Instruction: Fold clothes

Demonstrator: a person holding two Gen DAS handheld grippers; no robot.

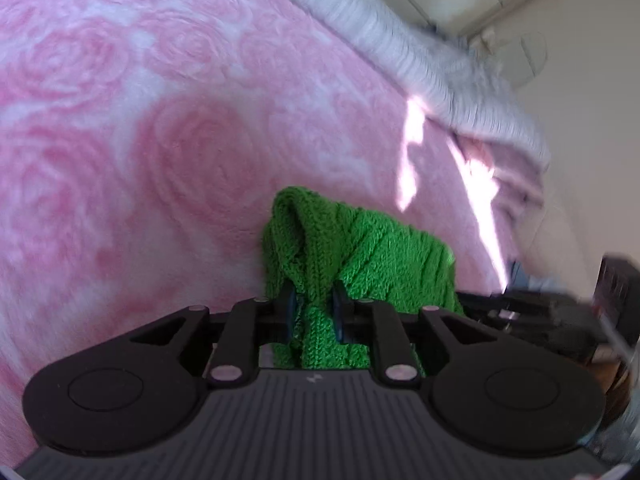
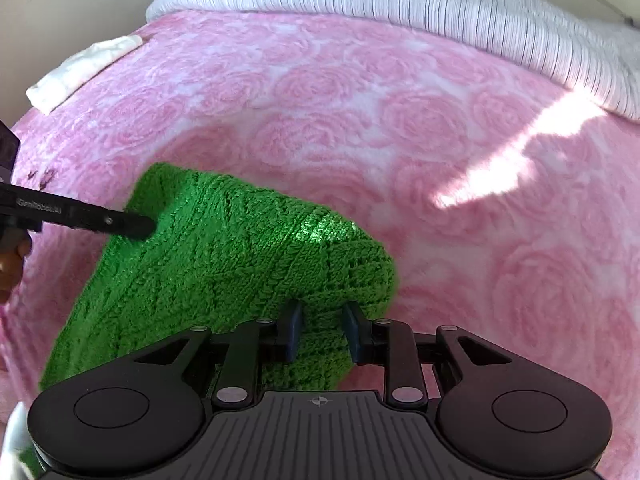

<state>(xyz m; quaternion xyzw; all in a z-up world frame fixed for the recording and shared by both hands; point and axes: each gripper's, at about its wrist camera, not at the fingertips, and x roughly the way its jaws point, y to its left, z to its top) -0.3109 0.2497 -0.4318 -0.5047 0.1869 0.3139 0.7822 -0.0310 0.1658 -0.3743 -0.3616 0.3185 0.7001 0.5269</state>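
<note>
A bed (image 2: 400, 128) fills both views, covered by a pink rose-patterned blanket (image 1: 120, 140) with a sunlit patch on the right. A white ribbed cover (image 2: 440, 4) lies along the far edge, and a folded white cloth (image 2: 80, 68) sits at the far left. A green knit (image 2: 224, 260) is held above the blanket, stretched between both tools. The right tongs (image 2: 322, 332) grip its near right edge. The left tongs (image 1: 313, 312) clamp a bunched fold of it; in the right wrist view they enter from the left, meeting the knit's far left corner.
</note>
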